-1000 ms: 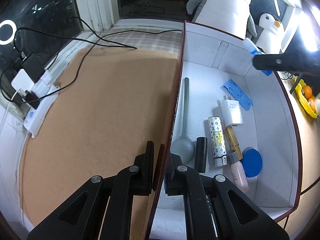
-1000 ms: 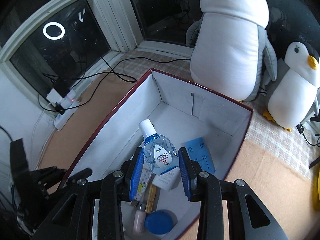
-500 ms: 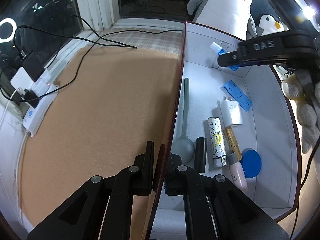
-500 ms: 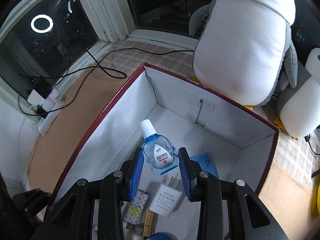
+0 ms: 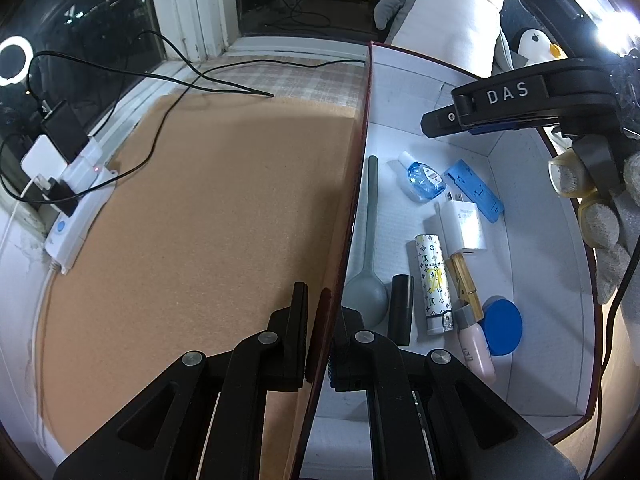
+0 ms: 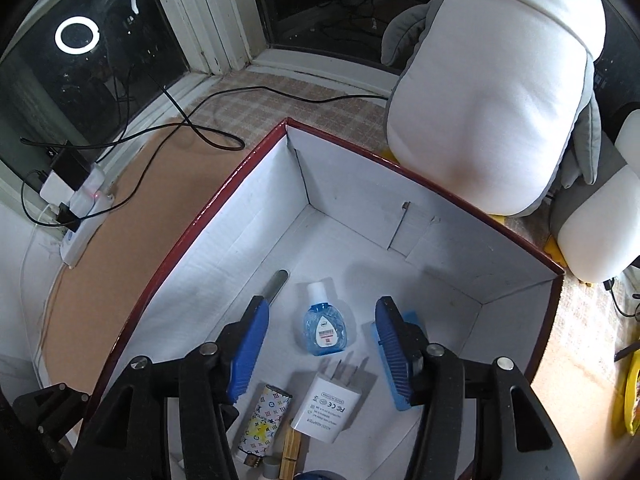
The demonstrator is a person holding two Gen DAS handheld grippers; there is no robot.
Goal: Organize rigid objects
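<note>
A white box with a dark red rim holds several objects. A small blue dropper bottle lies on the box floor. My right gripper hangs open above it, its blue pads on either side, touching nothing. My left gripper is shut on the box's left wall near the front. Beside the bottle lie a white charger plug, a blue flat piece, a grey spoon, a patterned tube and a blue lid.
Two plush penguins stand behind the box. A power strip with plugs and black cables lies at the left on the brown mat. A yellow dish sits at the right edge.
My right gripper moved forward over the box, opened and let go of the blue dropper bottle, which now lies on the box floor. My left gripper has not moved.
</note>
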